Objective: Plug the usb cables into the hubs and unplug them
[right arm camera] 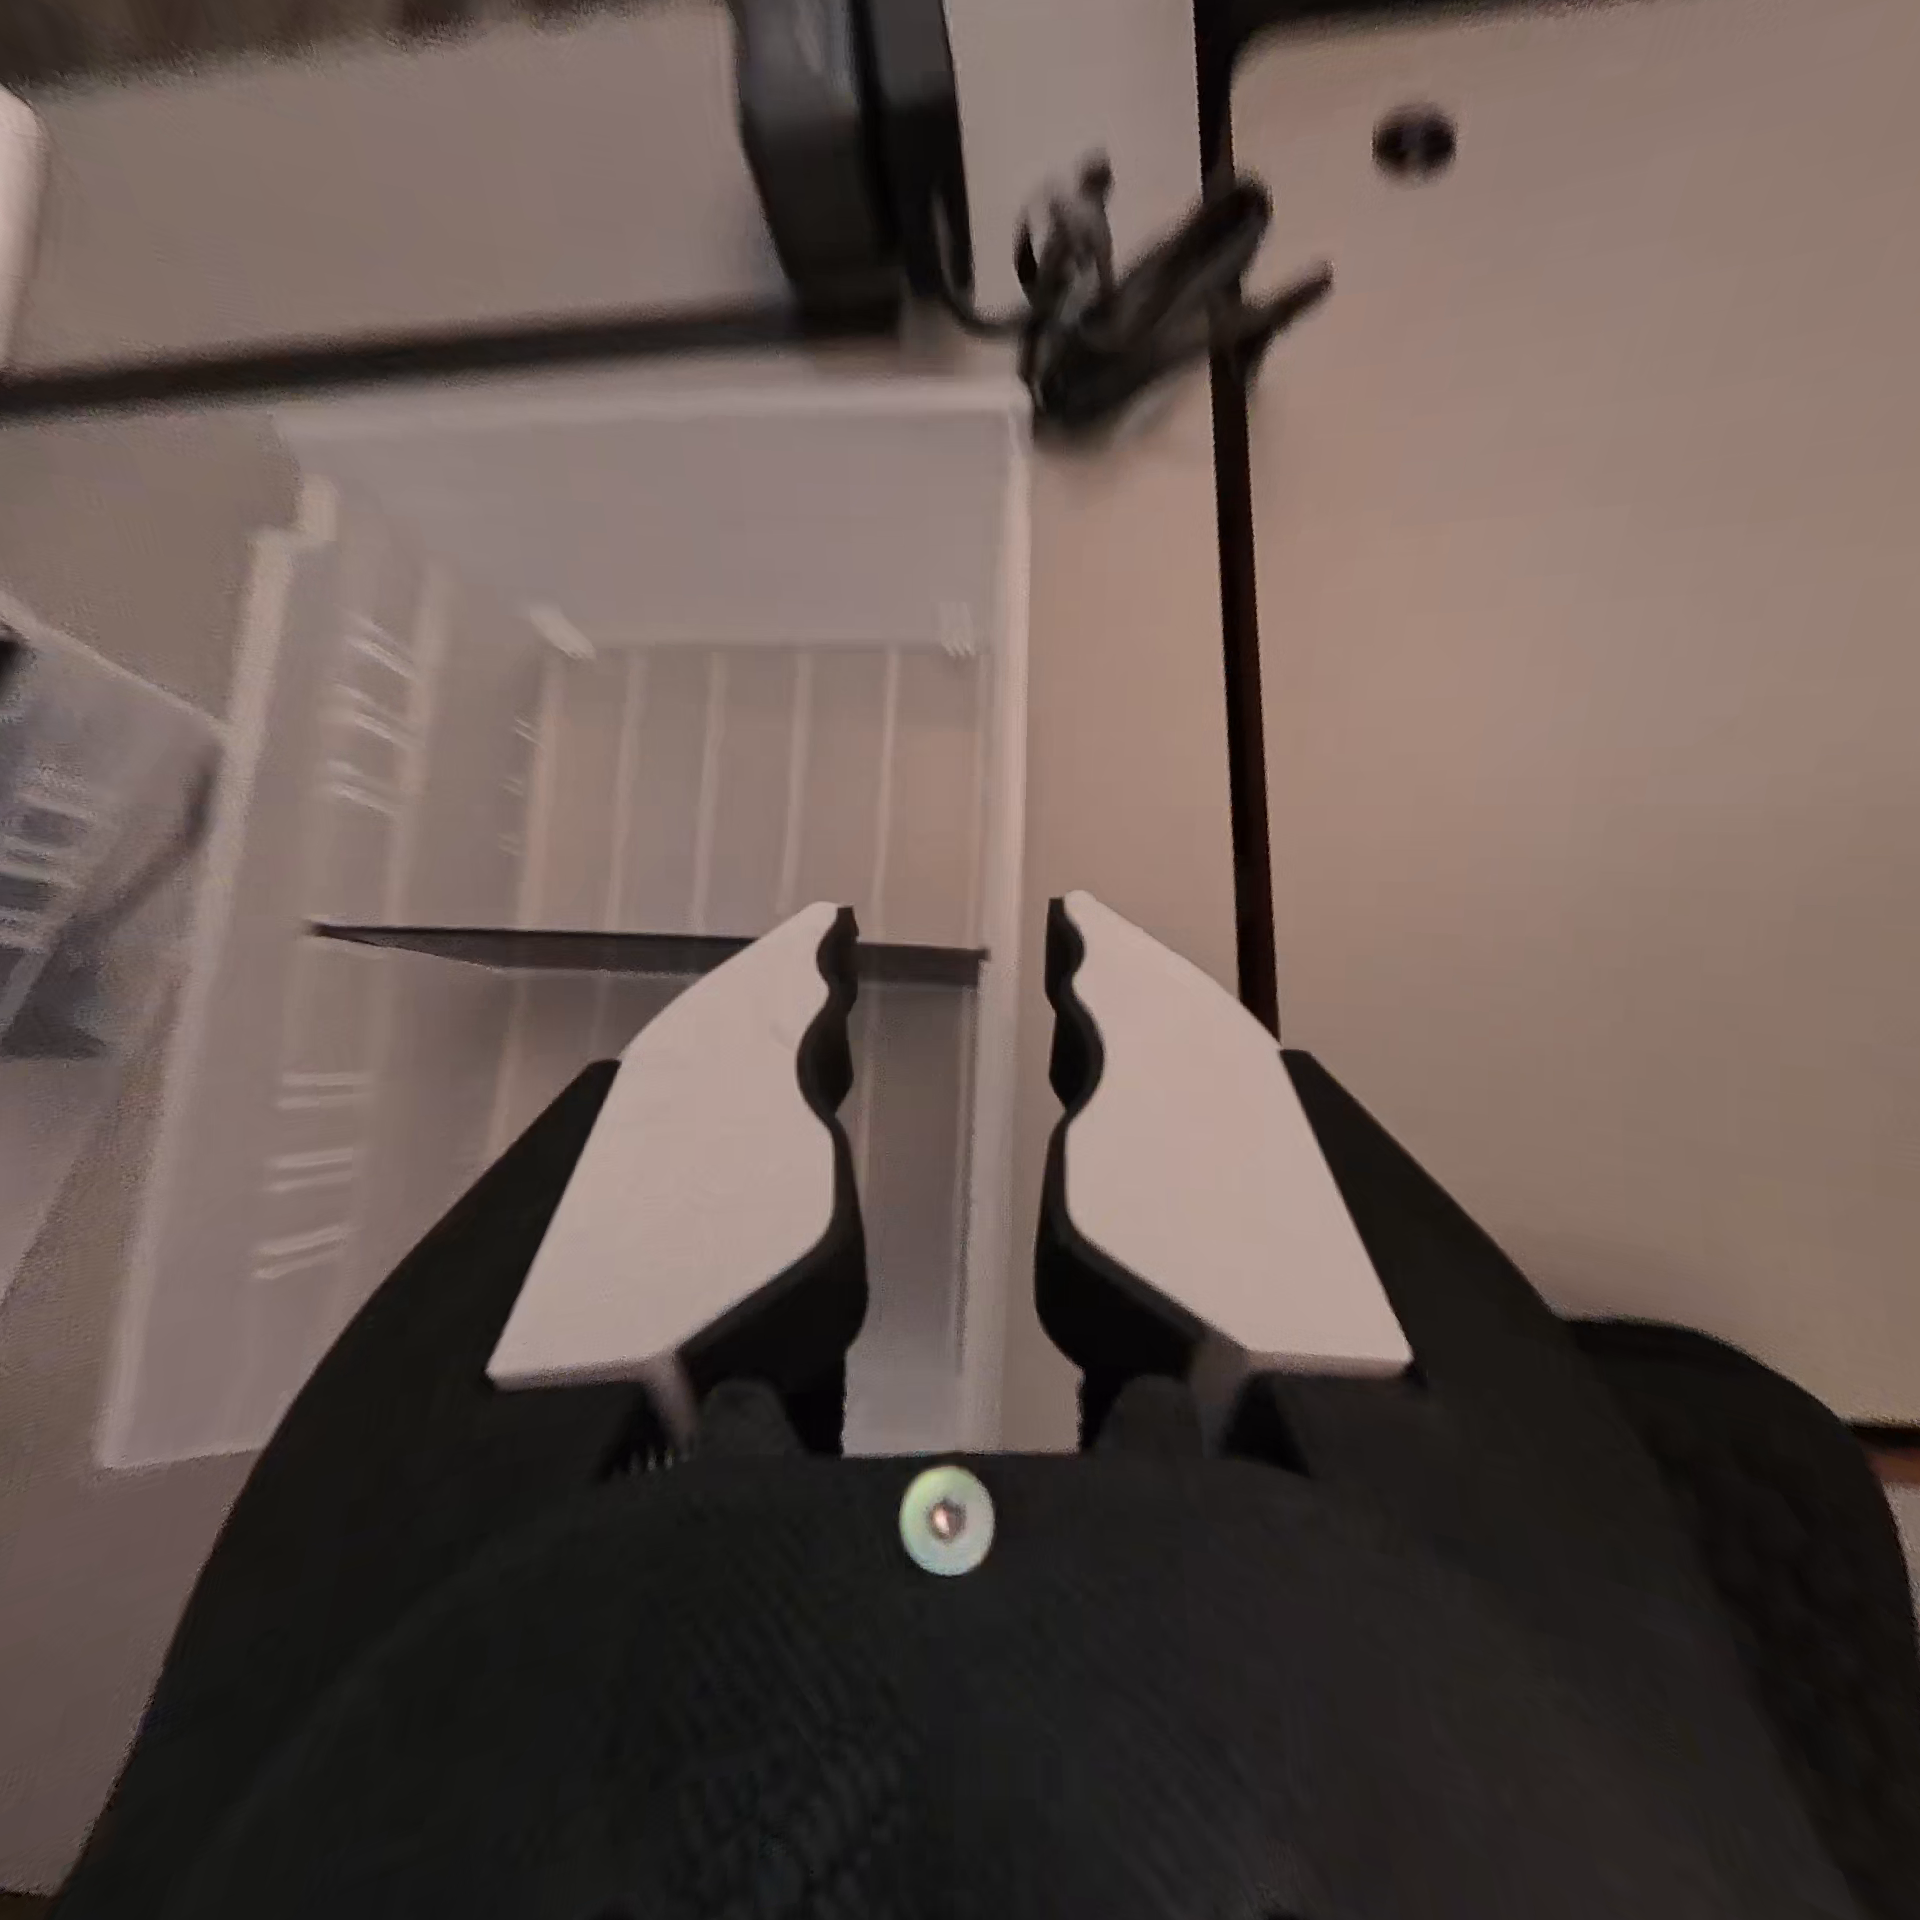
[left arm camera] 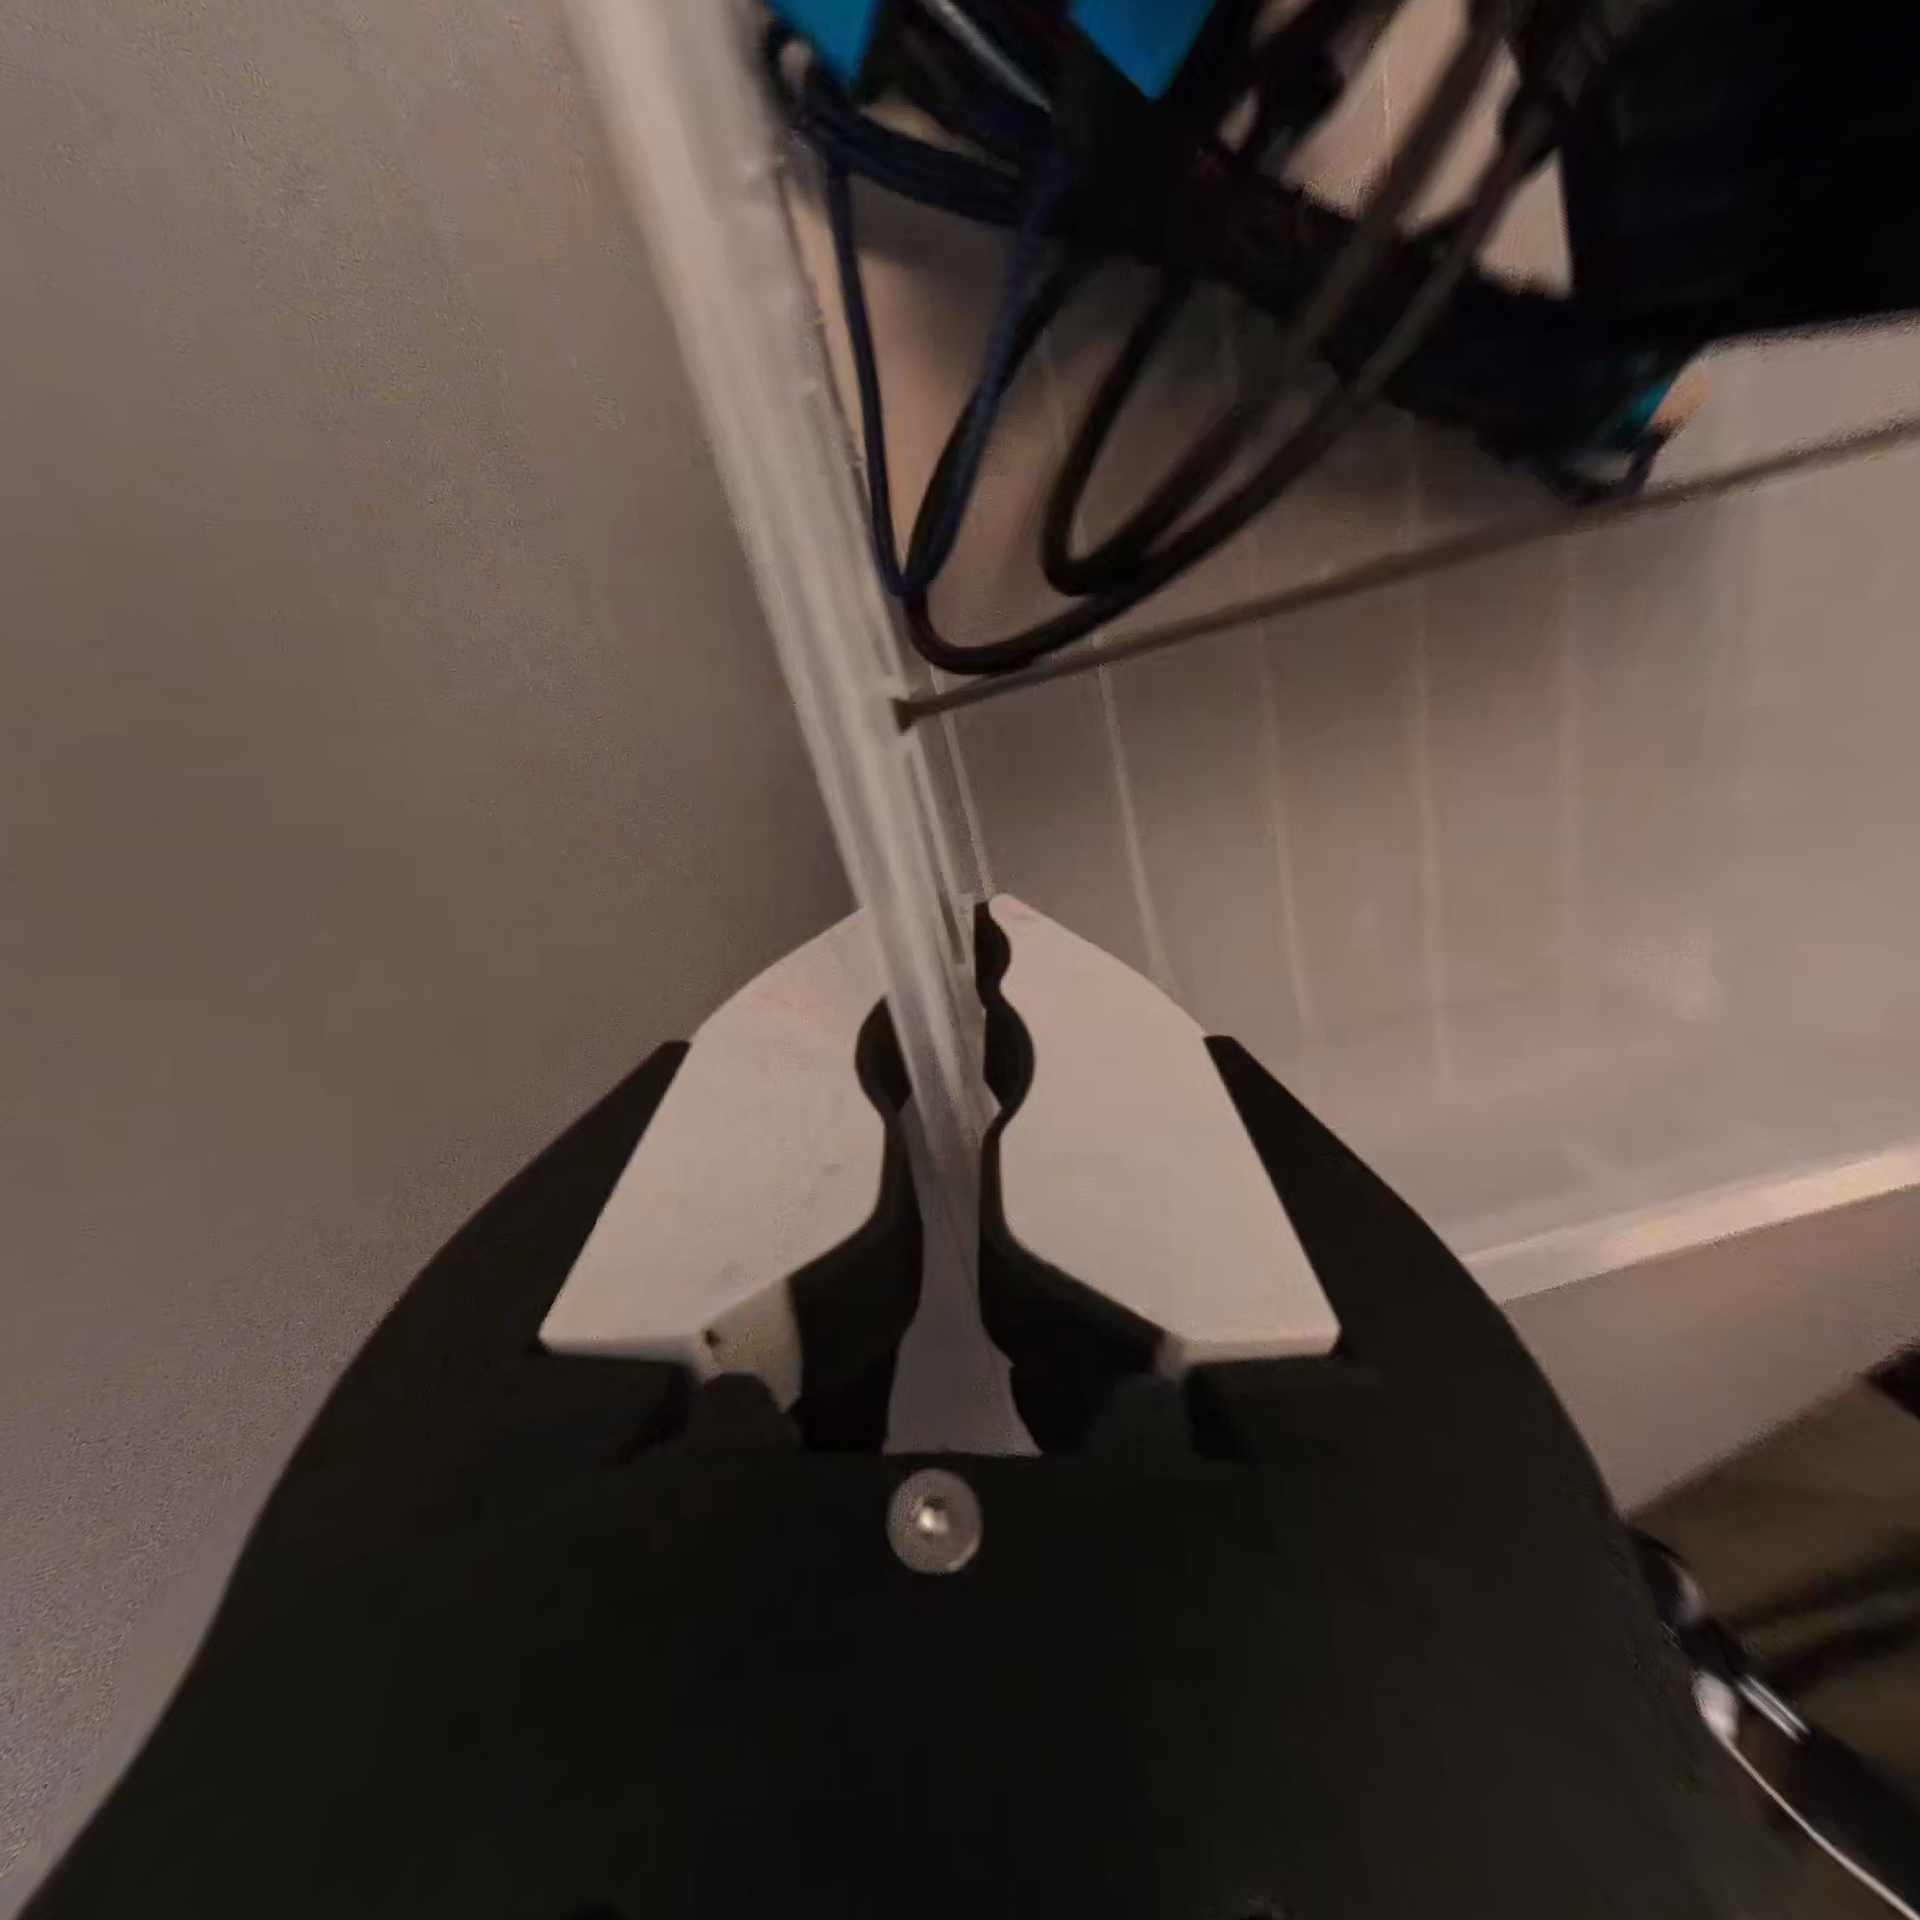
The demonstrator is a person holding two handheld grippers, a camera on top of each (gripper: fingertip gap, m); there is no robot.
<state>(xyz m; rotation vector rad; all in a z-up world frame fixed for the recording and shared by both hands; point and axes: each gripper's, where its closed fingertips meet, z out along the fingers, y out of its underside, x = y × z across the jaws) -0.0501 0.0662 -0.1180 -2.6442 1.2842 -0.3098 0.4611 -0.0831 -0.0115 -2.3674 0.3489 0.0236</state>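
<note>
In the left wrist view my left gripper (left arm camera: 930, 935) is shut on the upright rim of a clear plastic bin (left arm camera: 831, 582). Inside the bin, beyond a thin dark divider (left arm camera: 1351, 582), lie looped black USB cables (left arm camera: 1091, 499) and blurred blue and black parts (left arm camera: 1132, 42). I cannot make out a hub clearly. In the right wrist view my right gripper (right arm camera: 951, 914) is open and empty. It hovers over the right edge of a clear bin (right arm camera: 997, 623) with a dark divider (right arm camera: 520, 948). A tangled black cable bundle (right arm camera: 1132, 301) lies on the table beyond it.
The bin stands on a white table (right arm camera: 1558, 727). A dark seam (right arm camera: 1242, 727) runs between two tabletops, and a round hole (right arm camera: 1413, 140) is in the right one. A black stand (right arm camera: 831, 156) rises at the back. A grey plastic packet (right arm camera: 83, 831) lies at the left.
</note>
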